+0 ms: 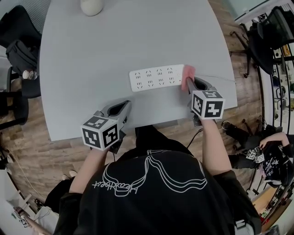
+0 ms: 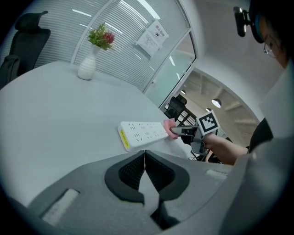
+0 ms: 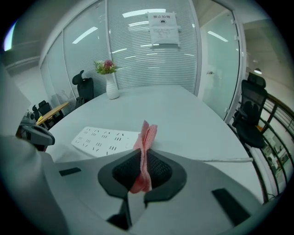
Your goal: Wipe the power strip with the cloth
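Right gripper outstretched, clenched on pink cloth against power strip (left gripper closed, empty)

In the head view, the power strip lay on the table near the frame's centre, running left to right. The cloth sat at the strip's right end, between the jaws of the right gripper just below it. The left gripper was lower left, by the table's near edge, apart from the strip. A vase stood at the top edge. A cable ran rightward from the strip.
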